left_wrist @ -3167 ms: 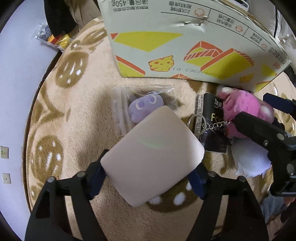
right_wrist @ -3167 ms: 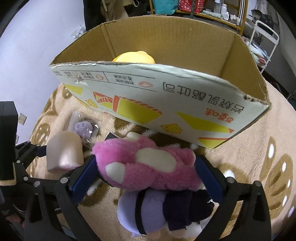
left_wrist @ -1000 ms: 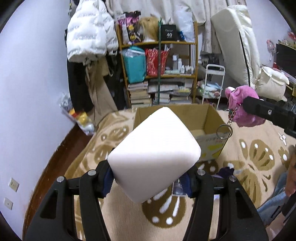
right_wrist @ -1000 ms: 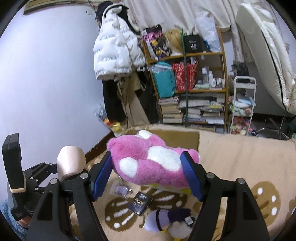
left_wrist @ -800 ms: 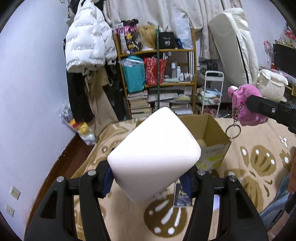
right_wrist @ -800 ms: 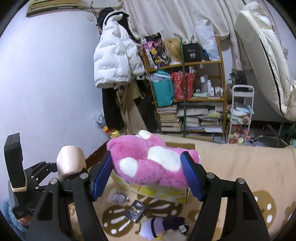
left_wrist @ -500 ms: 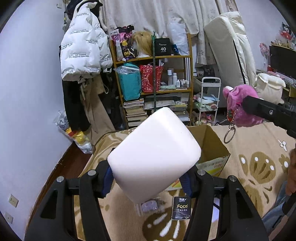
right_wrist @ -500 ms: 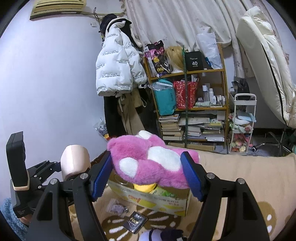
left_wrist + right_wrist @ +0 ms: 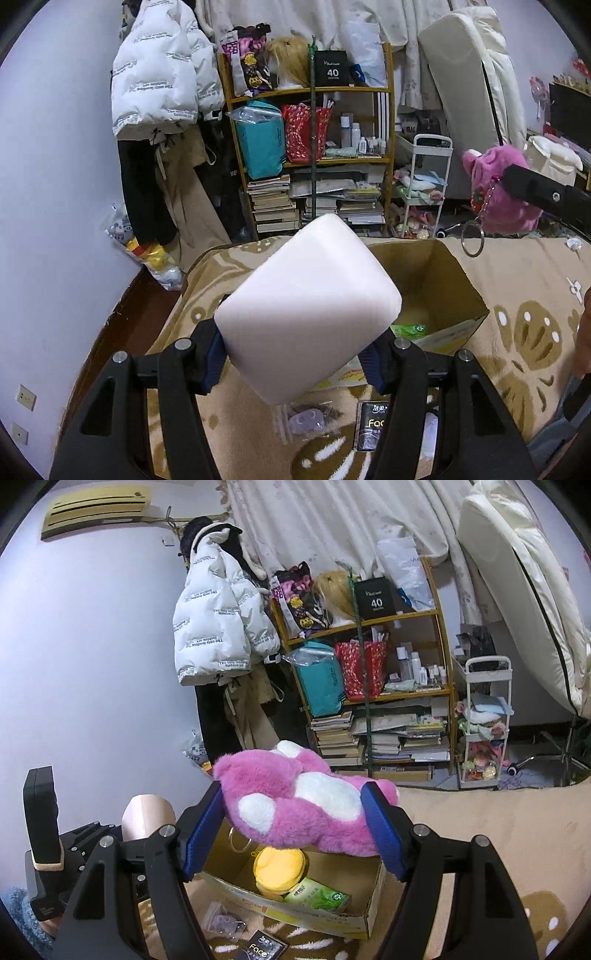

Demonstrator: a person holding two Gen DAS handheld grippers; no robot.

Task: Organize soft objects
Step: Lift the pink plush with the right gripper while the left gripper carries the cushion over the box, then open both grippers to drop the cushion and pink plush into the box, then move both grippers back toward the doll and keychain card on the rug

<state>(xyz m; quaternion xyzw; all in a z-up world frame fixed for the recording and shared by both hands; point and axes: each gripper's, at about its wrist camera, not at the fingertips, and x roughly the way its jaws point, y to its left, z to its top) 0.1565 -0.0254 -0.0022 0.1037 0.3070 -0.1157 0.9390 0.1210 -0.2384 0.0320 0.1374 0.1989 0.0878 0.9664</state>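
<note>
Fingers on the left gripper (image 9: 301,354) are clamped on a smooth, rounded pale foam block (image 9: 308,314), squishy-looking, tilted corner-up. From the left wrist view the open cardboard box (image 9: 439,291) sits just ahead and below, slightly right, so that hand looks closer to dropping in.

Right wrist view: right gripper (image 9: 291,827) squeezes a fluffy pink plush (image 9: 303,805) lying crosswise between the pads, hanging above the box's near left corner, yellow plush (image 9: 279,866) and green pack (image 9: 317,895) inside.

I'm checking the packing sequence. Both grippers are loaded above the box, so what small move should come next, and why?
Probably lower the right gripper and release the pink plush: it hangs directly over the open cardboard box, above the yellow plush inside.
</note>
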